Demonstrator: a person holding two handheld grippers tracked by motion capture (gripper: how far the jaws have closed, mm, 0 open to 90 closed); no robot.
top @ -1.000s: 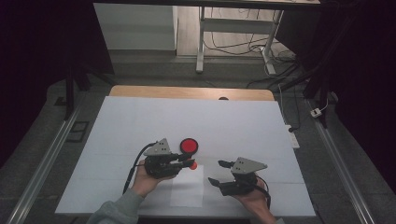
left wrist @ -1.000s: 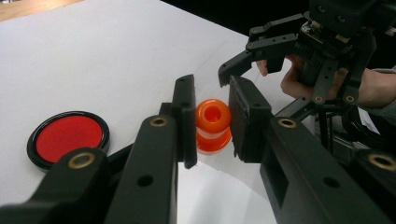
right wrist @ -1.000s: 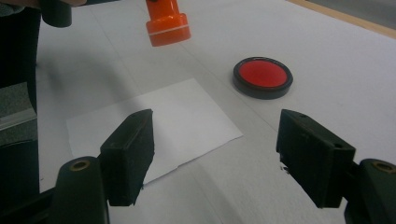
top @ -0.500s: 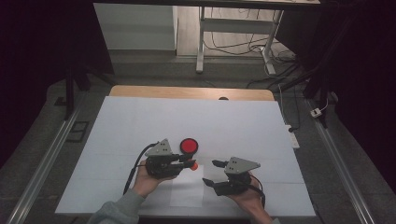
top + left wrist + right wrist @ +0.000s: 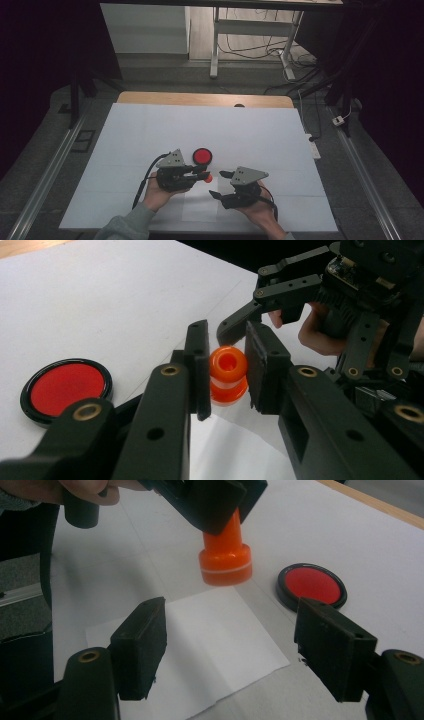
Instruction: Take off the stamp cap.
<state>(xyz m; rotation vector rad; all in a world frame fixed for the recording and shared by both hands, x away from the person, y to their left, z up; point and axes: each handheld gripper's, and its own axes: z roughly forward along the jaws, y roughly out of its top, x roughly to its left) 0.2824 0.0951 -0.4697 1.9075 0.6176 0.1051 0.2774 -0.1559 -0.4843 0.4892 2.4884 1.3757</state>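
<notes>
My left gripper (image 5: pixel 204 176) is shut on an orange stamp (image 5: pixel 207 177), held by its narrow neck a little above the table. In the left gripper view the stamp (image 5: pixel 228 372) sits pinched between the two pads. Its wide base (image 5: pixel 226 565) hangs over a white sheet of paper (image 5: pixel 200 640). A round red ink pad (image 5: pixel 202 156) in a black case lies just behind the stamp. My right gripper (image 5: pixel 218 184) is open to the right of the stamp, pointing left at it, and its jaws (image 5: pixel 237 647) have nothing between them.
The table is covered with a large white sheet (image 5: pixel 150 120), and a strip of wood shows at its far edge (image 5: pixel 205 99). Metal rails run along both sides. A desk frame and cables stand on the floor beyond.
My right gripper has moved a little to the left, closer to the stamp. The left gripper and the stamp have stayed where they were.
</notes>
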